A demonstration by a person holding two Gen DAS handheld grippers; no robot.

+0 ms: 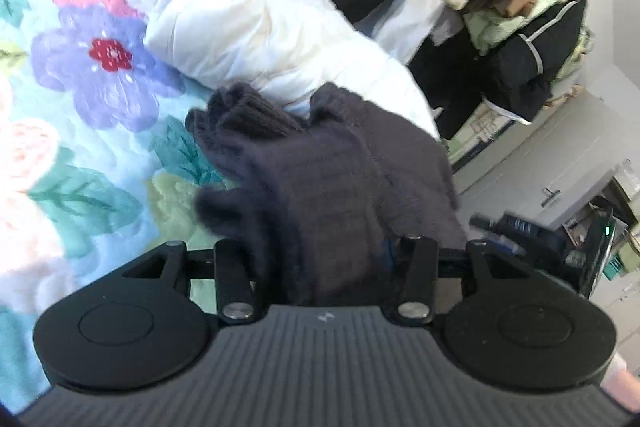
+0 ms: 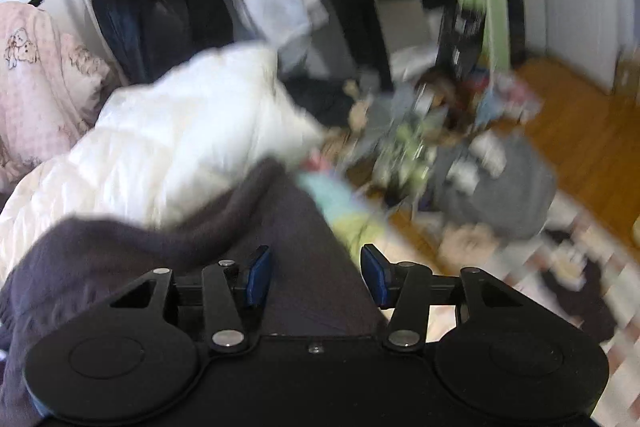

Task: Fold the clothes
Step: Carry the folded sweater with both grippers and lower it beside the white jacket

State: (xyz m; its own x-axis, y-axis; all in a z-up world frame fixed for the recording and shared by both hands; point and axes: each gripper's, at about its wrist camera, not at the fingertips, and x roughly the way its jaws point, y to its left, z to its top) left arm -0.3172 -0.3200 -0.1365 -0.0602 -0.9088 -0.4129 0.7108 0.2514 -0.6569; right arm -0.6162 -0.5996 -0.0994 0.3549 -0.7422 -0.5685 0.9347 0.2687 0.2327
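Right gripper (image 2: 316, 277) jaws apart, blue pads clear of dark knit sweater (image 2: 168, 247) lying between them. Left gripper (image 1: 328, 267) fingers buried under sweater (image 1: 320, 187); grip unreadable. Sweater bunched on floral blanket (image 1: 80, 107) against white duvet (image 1: 260, 27). Risk: right side unsecured, fold slumps; knit snags on linkage; hem slides off bed edge.
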